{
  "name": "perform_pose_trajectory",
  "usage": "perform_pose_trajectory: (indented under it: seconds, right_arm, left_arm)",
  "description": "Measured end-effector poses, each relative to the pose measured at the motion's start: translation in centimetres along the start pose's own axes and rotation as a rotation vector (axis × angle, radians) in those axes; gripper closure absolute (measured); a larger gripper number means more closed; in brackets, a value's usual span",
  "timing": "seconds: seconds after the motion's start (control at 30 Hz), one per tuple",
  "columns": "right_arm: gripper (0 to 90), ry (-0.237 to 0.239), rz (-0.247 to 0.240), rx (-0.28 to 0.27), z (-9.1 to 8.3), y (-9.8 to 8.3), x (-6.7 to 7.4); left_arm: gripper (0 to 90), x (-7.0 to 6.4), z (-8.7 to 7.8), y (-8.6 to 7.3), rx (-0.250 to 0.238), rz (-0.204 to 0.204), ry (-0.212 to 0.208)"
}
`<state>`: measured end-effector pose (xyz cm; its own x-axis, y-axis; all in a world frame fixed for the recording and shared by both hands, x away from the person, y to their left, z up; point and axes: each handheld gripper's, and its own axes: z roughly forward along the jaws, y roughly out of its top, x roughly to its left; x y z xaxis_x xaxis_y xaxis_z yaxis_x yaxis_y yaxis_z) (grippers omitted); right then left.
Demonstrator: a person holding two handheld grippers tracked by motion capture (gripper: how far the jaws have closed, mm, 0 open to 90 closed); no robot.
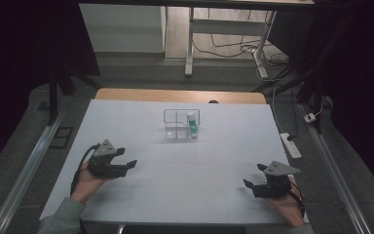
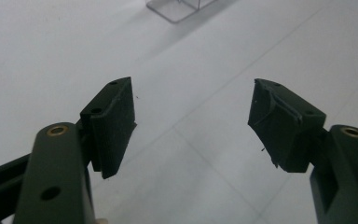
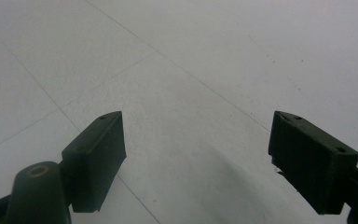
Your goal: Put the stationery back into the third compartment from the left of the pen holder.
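A clear plastic organizer box point(image 1: 181, 124) with compartments stands at the table's middle, toward the back. A white tube with a green label point(image 1: 191, 124) stands upright in its right compartment. My left gripper point(image 1: 127, 157) rests at the front left, open and empty, jaws pointing right. In the left gripper view its jaws are wide apart over bare table point(image 2: 193, 126), with a corner of the clear box point(image 2: 177, 9) at the top edge. My right gripper point(image 1: 254, 175) sits at the front right, open and empty, pointing left. Its own view has the gripper point(image 3: 196, 140) spread over bare white surface.
The white table top point(image 1: 185, 185) has faint seam lines; a wooden strip point(image 1: 175, 95) runs along its far edge. A power strip point(image 1: 290, 145) and cables lie on the floor to the right. Metal rails flank both sides, and a desk frame stands behind.
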<state>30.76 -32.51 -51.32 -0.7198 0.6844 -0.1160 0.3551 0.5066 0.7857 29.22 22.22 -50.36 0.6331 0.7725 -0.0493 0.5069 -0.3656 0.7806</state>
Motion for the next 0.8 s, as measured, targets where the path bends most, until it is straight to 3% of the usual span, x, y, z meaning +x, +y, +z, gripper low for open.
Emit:
perform_pose_trajectory:
  seconds: [0.23, 0.8]
  right_arm:
    - [19.0, -0.005, -0.003, -0.007, 0.0, 0.1, 0.1]
    - [19.5, -0.005, -0.01, -0.017, -0.1, 0.1, 0.1]
  left_arm:
    - [30.3, -0.2, -0.2, -1.2, 0.003, -0.008, 0.003]
    - [29.8, -1.0, 0.4, -1.1, 0.024, 0.032, -0.007]
